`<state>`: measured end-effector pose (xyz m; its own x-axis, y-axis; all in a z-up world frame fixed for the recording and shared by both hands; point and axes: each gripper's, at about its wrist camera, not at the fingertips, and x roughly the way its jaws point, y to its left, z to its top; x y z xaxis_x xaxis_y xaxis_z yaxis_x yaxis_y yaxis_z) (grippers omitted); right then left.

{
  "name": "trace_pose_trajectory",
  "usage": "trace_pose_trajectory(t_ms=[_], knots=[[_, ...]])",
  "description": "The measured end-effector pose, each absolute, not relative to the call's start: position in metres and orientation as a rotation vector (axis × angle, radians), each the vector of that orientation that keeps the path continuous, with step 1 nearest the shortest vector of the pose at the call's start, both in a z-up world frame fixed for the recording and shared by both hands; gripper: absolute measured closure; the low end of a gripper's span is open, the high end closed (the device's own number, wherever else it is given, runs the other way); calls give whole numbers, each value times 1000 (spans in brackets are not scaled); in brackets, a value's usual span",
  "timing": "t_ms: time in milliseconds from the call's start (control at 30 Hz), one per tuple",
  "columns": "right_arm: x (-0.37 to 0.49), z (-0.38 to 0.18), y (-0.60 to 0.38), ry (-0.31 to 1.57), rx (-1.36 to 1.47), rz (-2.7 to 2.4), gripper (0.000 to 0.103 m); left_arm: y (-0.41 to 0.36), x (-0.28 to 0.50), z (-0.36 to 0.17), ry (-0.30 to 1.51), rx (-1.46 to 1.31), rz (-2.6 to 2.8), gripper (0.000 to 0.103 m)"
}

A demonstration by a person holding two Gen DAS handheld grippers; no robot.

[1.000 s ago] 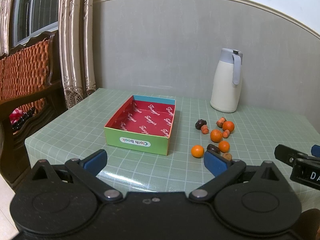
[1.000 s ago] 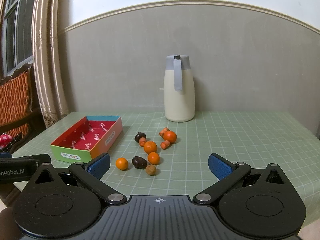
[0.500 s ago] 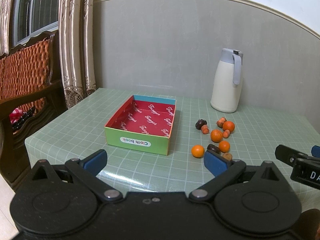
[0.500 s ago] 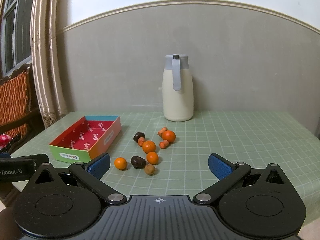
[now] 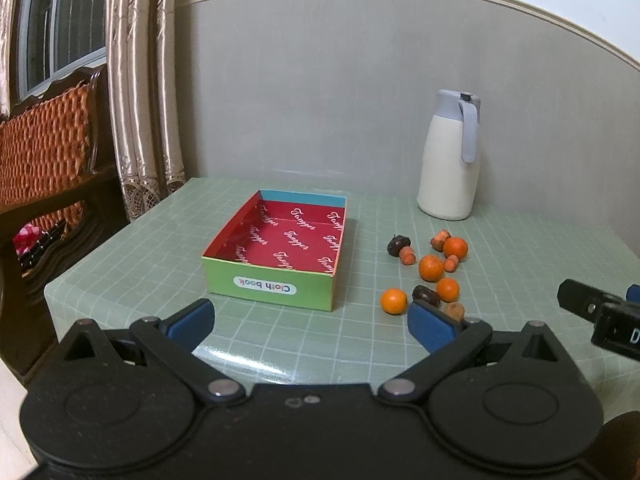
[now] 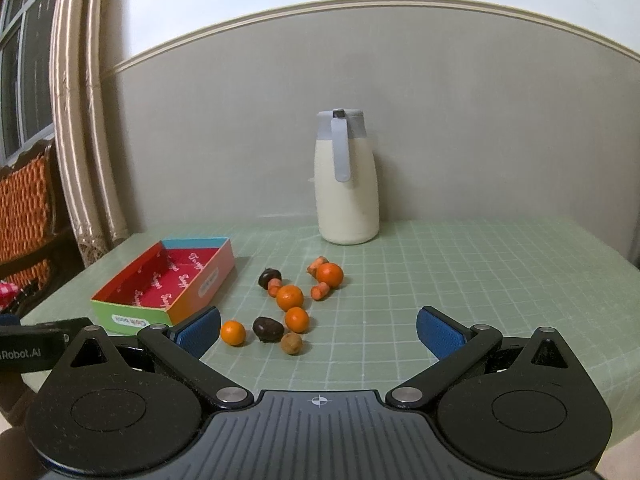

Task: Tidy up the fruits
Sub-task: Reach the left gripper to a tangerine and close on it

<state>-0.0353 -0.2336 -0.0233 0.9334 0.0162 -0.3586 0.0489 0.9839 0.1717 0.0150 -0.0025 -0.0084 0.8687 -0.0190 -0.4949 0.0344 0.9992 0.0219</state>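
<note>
Meanwhile, both grippers' jaws wide apart, empty; fruits (image 6: pixel 290 297) beside box (image 6: pixel 164 286).

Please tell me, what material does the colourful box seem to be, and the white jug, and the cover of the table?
The box looks like thin printed cardboard: sharp folded edges, flat matte walls, printed lettering. The white jug appears to be smooth plastic or coated metal with a grey plastic lid and handle; the look leaves this open. The table cover seems to be glossy vinyl or oilcloth: it reflects light near the edge.
</note>
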Motion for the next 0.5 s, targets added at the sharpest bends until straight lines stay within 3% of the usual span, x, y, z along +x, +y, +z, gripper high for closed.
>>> trace_pose_trajectory(t_ms=[500], knots=[[-10,-53,-268,390,260,-86,0,-35,48,-32,529,170,-92,6]])
